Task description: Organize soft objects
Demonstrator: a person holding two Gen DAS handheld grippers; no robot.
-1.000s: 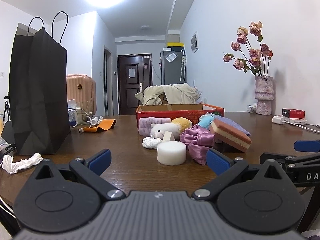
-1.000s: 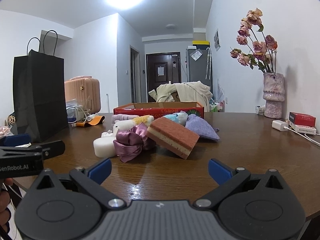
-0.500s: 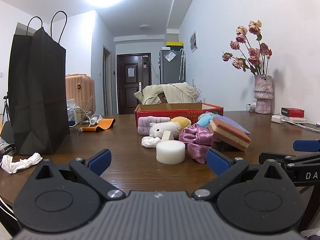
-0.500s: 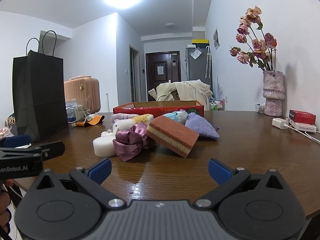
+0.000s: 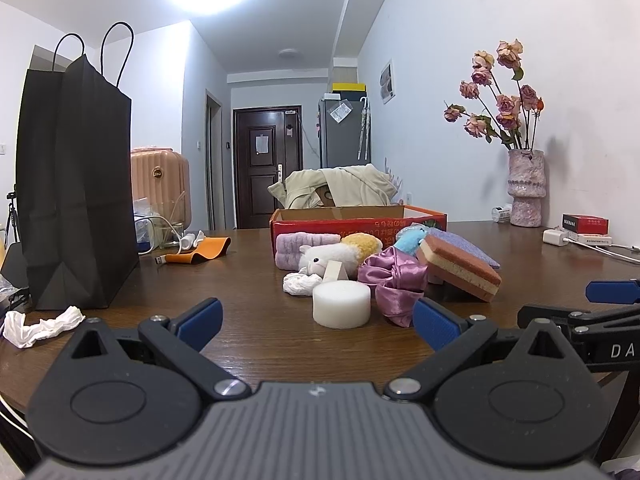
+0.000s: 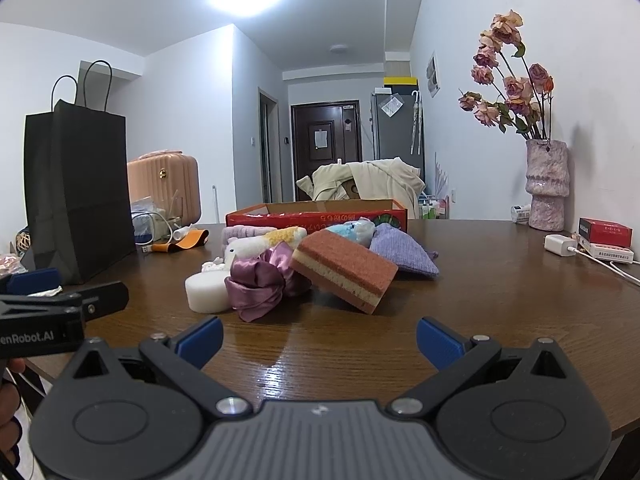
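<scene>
Both hand-held grippers, left [image 5: 316,316] and right [image 6: 319,338], gape wide and empty. Ahead: round white foam puck [image 5: 341,304], glossy purple satin scrunchie [image 6: 259,280], layered rust sponge [image 6: 345,271] half-hiding plush toys.

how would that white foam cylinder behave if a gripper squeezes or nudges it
The white foam cylinder looks porous, so it is probably light and would dent under a squeeze. It stands on a flat end, so a nudge would likely slide it; tipped on its side, it could roll toward the purple satin scrunchie.

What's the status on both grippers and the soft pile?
Left gripper open, empty. Right gripper open, empty. Soft pile untouched before red box; white foam puck nearest left. Nothing blocking.
</scene>
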